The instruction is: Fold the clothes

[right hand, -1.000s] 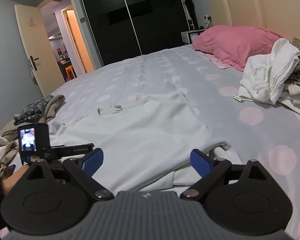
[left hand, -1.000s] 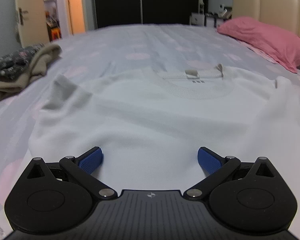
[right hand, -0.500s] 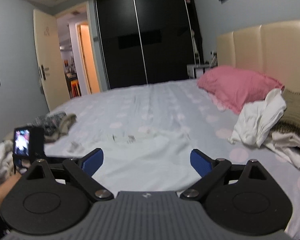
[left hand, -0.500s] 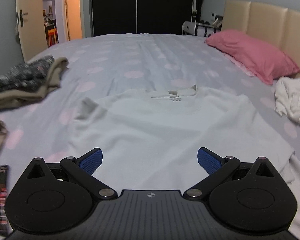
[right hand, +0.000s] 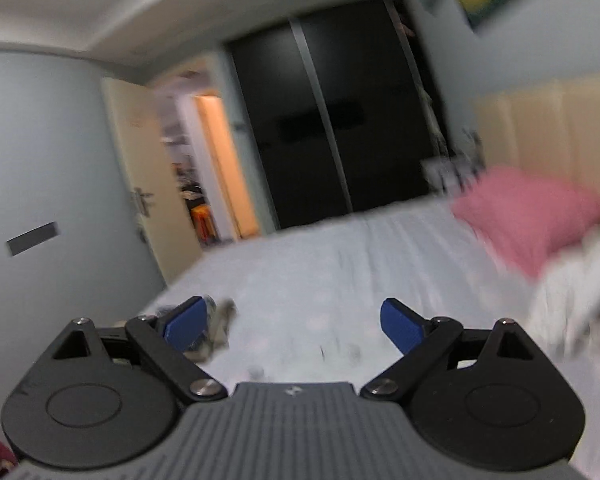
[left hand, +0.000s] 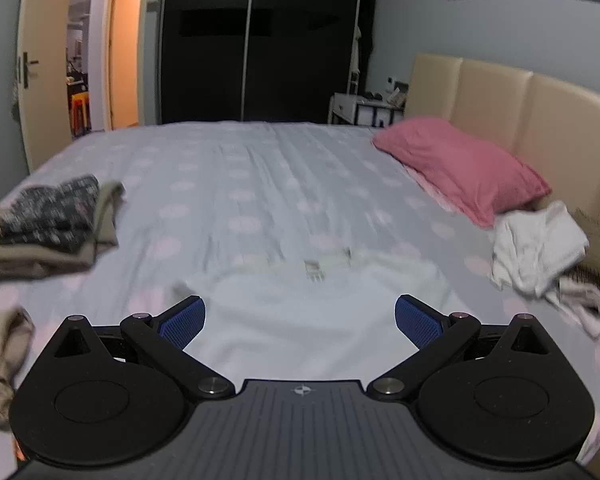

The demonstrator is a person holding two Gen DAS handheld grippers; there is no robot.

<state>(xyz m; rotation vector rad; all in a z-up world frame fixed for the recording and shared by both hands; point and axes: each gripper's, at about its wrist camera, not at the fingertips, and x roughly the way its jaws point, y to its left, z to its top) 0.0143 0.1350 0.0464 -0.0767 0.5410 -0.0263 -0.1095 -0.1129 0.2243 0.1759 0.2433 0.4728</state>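
Observation:
A white sweatshirt (left hand: 312, 312) lies flat on the bed (left hand: 260, 184), collar away from me, its label strip near the neckline. My left gripper (left hand: 300, 320) is open and empty, raised above the shirt's near hem. My right gripper (right hand: 294, 320) is open and empty, lifted high and tilted up toward the room. The right wrist view is blurred; only the shirt's collar area (right hand: 340, 354) shows faintly between the fingers.
A pink pillow (left hand: 460, 168) lies by the beige headboard (left hand: 520, 120). A heap of white and striped clothes (left hand: 540, 248) sits at the right. Folded dark and khaki clothes (left hand: 48, 224) lie at the left. A black wardrobe (left hand: 260, 40) and an open door (left hand: 40, 72) stand behind.
Both grippers have risen and pulled back from the sweatshirt, tilting up toward the room. Both stayed open and empty. The shirt has not moved.

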